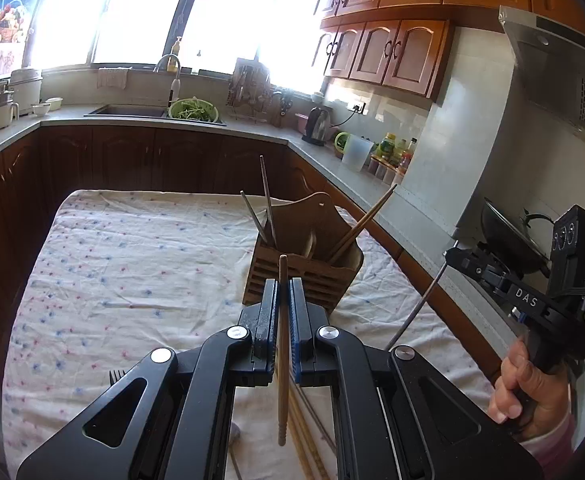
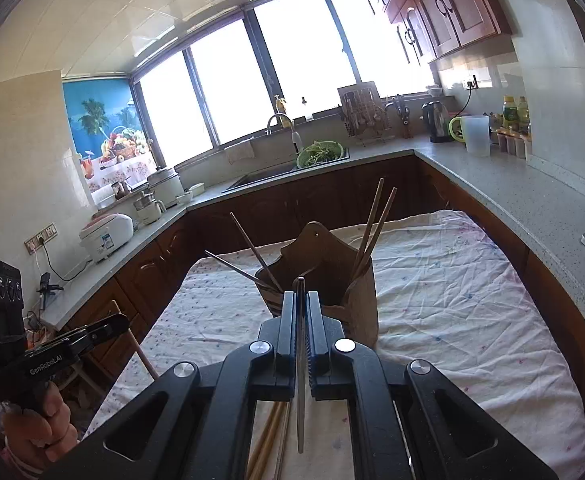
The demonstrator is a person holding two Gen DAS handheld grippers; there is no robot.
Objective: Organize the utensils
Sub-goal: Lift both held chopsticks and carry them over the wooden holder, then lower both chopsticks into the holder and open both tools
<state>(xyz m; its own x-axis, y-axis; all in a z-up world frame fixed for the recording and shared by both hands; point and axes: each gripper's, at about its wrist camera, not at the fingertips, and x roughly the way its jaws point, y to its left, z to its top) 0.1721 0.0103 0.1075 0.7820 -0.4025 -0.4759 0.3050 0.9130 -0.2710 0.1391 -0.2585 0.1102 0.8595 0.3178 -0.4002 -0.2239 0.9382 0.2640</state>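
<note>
L gripper (image 1: 283, 300) clamps 1 wooden chopstick (image 1: 283, 360); R gripper (image 2: 301, 312) clamps 1 metal chopstick (image 2: 300, 380), holder (image 2: 332, 272) ahead.

You are standing in a home kitchen. Wooden wall cabinets (image 1: 388, 52) hang above a speckled grey countertop (image 2: 504, 184) that wraps around the room over dark wood base cupboards (image 1: 140, 160). Under a wide window (image 2: 292, 64) you have a sink (image 1: 126, 111) with a curved tap (image 2: 277, 120), and a green colander of greens (image 1: 193, 110) beside it. An electric kettle (image 2: 436, 122), a rice cooker (image 2: 106, 238), sauce bottles (image 1: 396, 148) and a dish rack (image 2: 362, 114) sit along the counter. To your right a wok (image 1: 512, 240) rests under a range hood (image 1: 556, 64).
</note>
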